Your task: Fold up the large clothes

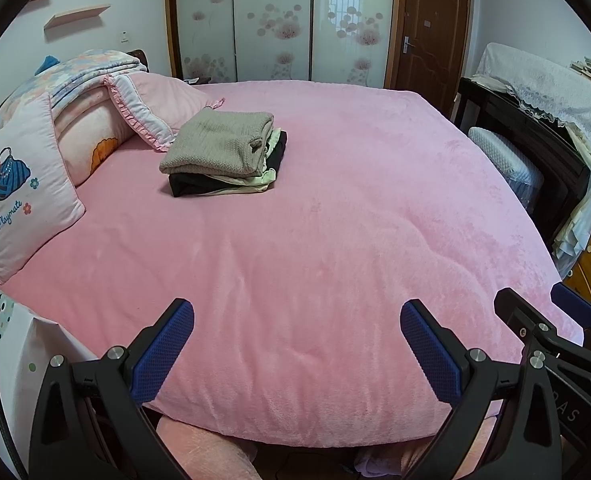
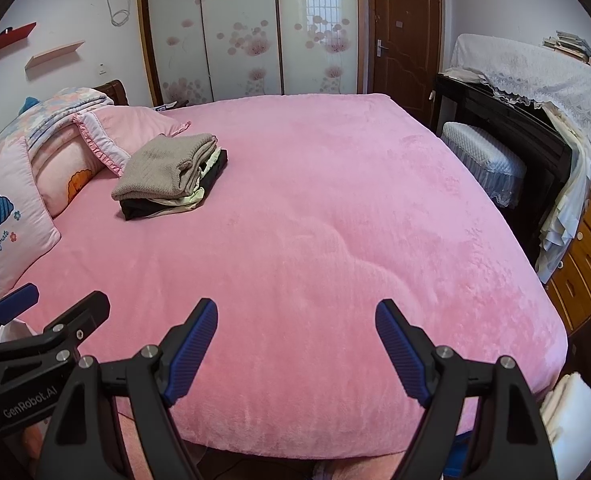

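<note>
A stack of folded clothes [image 1: 223, 150] lies on the pink bed [image 1: 315, 240] at the far left, by the pillows: a beige knit sweater on top, a pale green piece and a black piece under it. It also shows in the right wrist view [image 2: 171, 172]. My left gripper [image 1: 297, 316] is open and empty above the bed's near edge. My right gripper [image 2: 297, 316] is open and empty beside it, to the right. Each gripper shows at the edge of the other's view.
Pillows and a folded quilt [image 1: 75, 120] pile at the head of the bed on the left. A padded stool [image 1: 503, 160], a dark lace-covered piano [image 2: 535, 120] and a wooden dresser [image 2: 587, 256] stand right of the bed. Wardrobe doors and a brown door are behind.
</note>
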`<move>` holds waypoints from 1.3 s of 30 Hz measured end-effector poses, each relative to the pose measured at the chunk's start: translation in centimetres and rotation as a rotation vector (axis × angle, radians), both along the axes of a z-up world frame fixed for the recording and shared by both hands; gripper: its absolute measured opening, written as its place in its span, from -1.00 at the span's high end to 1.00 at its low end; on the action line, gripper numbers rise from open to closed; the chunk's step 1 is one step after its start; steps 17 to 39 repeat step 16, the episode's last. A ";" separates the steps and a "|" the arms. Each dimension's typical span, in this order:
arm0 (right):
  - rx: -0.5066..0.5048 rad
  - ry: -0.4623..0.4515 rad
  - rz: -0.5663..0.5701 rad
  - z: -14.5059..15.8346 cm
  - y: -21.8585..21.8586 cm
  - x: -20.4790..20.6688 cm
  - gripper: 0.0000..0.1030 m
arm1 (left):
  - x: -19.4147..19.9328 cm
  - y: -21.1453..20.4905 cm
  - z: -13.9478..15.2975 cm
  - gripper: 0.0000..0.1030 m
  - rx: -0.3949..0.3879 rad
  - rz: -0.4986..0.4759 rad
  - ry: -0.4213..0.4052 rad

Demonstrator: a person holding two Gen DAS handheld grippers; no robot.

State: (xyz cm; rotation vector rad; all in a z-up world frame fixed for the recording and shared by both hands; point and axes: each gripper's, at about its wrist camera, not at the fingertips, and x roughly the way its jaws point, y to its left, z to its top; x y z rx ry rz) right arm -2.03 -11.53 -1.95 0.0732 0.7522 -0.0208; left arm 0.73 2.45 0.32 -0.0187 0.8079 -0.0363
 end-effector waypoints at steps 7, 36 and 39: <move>0.001 0.003 0.000 0.0 -0.2 0.1 -0.59 | 0.0 0.1 -0.2 -0.99 0.009 -0.004 0.004; 0.001 0.007 0.001 -0.2 -0.3 0.2 -0.59 | 0.3 0.6 -0.4 -0.99 0.013 -0.008 0.017; 0.001 0.007 0.001 -0.2 -0.3 0.2 -0.59 | 0.3 0.6 -0.4 -0.99 0.013 -0.008 0.017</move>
